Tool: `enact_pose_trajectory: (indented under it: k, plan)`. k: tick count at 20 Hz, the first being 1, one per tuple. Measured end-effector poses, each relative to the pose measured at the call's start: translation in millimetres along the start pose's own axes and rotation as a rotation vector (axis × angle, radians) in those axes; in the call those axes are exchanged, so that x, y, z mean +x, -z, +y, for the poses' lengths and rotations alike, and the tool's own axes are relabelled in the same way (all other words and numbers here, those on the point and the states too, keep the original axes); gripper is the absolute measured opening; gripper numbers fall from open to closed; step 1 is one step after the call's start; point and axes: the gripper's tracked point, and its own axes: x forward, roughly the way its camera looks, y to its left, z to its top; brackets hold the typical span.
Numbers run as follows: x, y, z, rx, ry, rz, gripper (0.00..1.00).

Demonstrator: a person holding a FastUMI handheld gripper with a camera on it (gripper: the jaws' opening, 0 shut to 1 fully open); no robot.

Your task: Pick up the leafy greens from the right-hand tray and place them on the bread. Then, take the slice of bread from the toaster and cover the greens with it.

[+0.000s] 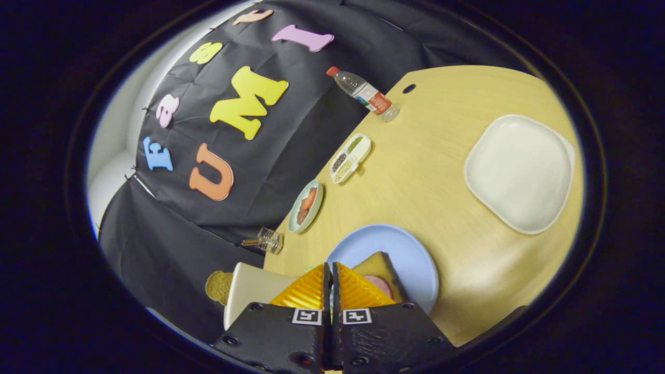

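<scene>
My gripper (331, 266) hangs tilted over the light blue plate (415, 259), its orange fingers (306, 293) pressed almost together. A thin pale green sliver of the leafy greens (310, 268) peeks out at the fingertips; the rest is hidden between the pads. A slice of bread (382, 265) with a pink round of meat (379, 285) lies on the plate, just beyond and beside the right finger. The white toaster (252, 291) stands by the left finger with a brown slice of bread (218, 285) sticking out of it. The white square tray (519, 171) further along the table holds nothing.
Along the wooden table's (415, 171) wall-side edge stand a small dish of red slices (306, 205), a divided white box of toppings (350, 158), a water bottle (361, 91) and a clear rack (269, 240).
</scene>
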Motion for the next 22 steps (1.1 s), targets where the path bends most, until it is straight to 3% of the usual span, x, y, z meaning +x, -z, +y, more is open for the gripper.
enact_pose_trajectory:
  k: [3, 7, 12, 14, 15, 18, 22]
  plan:
    - [-2.3, -3.3, -21.5, -0.059, 0.06, 0.004, 0.0]
    - [-8.5, -8.0, -28.4, -0.155, 0.096, -0.021, 0.27]
    - [-30.6, -21.5, -24.2, -0.303, 0.15, -0.085, 0.72]
    - [-40.0, -23.6, -7.4, -0.377, 0.148, -0.122, 0.72]
    - [-46.1, -24.4, 2.8, -0.423, 0.146, -0.147, 0.81]
    - [-56.9, -33.2, 30.5, -0.552, 0.161, -0.229, 0.9]
    - [-69.9, -14.6, 103.6, -0.673, 0.092, -0.306, 0.91]
